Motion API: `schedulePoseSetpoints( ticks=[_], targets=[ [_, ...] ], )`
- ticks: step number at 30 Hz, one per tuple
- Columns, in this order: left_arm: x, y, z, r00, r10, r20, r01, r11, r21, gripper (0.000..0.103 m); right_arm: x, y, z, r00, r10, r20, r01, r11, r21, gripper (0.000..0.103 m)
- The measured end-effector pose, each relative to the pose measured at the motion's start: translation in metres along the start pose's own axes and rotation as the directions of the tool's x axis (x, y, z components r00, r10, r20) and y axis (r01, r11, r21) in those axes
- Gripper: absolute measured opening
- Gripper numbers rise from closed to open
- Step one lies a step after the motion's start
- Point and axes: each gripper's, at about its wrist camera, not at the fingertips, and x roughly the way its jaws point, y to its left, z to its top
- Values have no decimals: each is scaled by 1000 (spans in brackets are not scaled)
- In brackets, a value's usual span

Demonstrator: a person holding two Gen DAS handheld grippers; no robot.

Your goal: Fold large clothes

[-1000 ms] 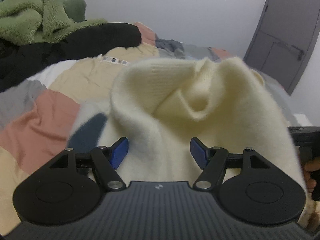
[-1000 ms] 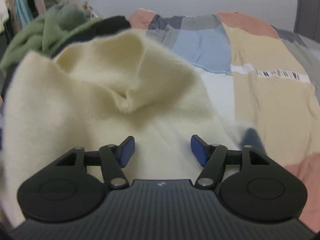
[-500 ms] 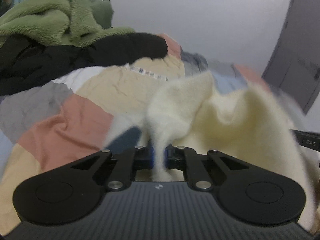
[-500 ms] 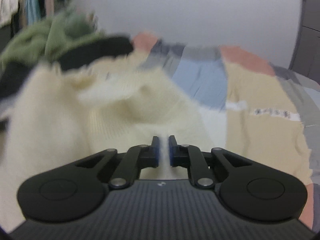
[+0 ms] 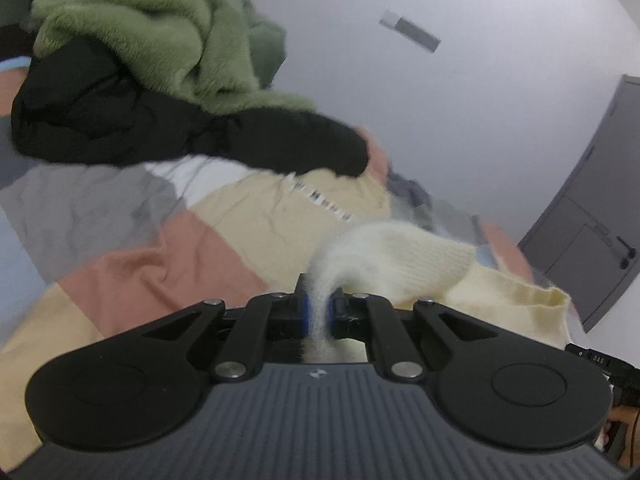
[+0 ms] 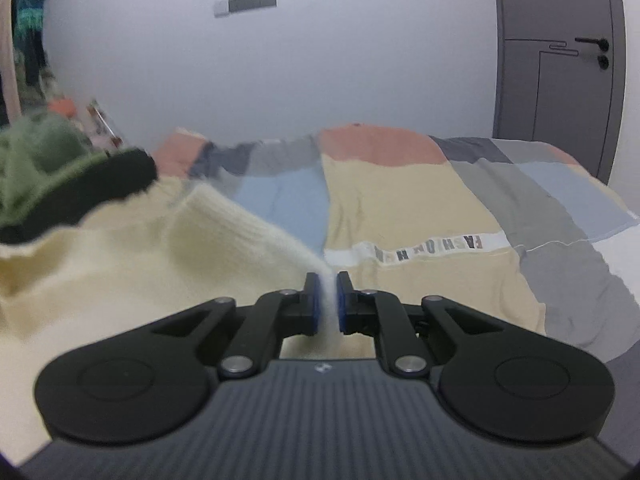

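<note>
A cream knitted sweater (image 5: 420, 264) hangs between both grippers above the bed. My left gripper (image 5: 318, 312) is shut on one edge of it; the cloth runs off to the right. My right gripper (image 6: 328, 300) is shut on another edge; the sweater (image 6: 140, 256) spreads to the left in that view. The lower part of the sweater is hidden behind the gripper bodies.
A patchwork bedspread (image 6: 420, 208) of tan, pink, grey and blue covers the bed (image 5: 140, 240). A pile of green fleece (image 5: 152, 36) and black clothes (image 5: 120, 124) lies at the far left. A grey door (image 6: 560, 64) stands at the right. A white wall is behind.
Both grippers went from open to shut on the cream sweater, then lifted it up off the bed. The sweater now stretches between them.
</note>
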Motion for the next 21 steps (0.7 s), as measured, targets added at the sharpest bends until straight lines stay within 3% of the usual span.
schedulePoseSetpoints(
  ticks=[7,13,15,17,18,21],
  targets=[
    [27,13,-9,994,59,-91,-59,998,-1,10,41,6,-28,986,-27,-163,20,999,-43,12],
    [19,9,-8,996,43,-83,-41,999,18,13,33,7,-29,987,-8,-158,3,999,-32,15],
    [10,3,-7,996,43,-76,-41,999,36,21,25,5,-26,990,9,-141,-11,1000,-14,15],
    [-3,-3,-6,998,39,-52,-37,999,35,44,11,4,-23,992,25,-127,-23,1000,19,15],
    [-11,-6,-6,999,35,-38,-34,999,36,50,4,3,-21,992,36,-118,-31,999,41,16],
    [-36,-18,-8,1000,8,13,-10,997,81,53,-19,4,-19,994,63,-92,-55,995,88,27]
  ],
)
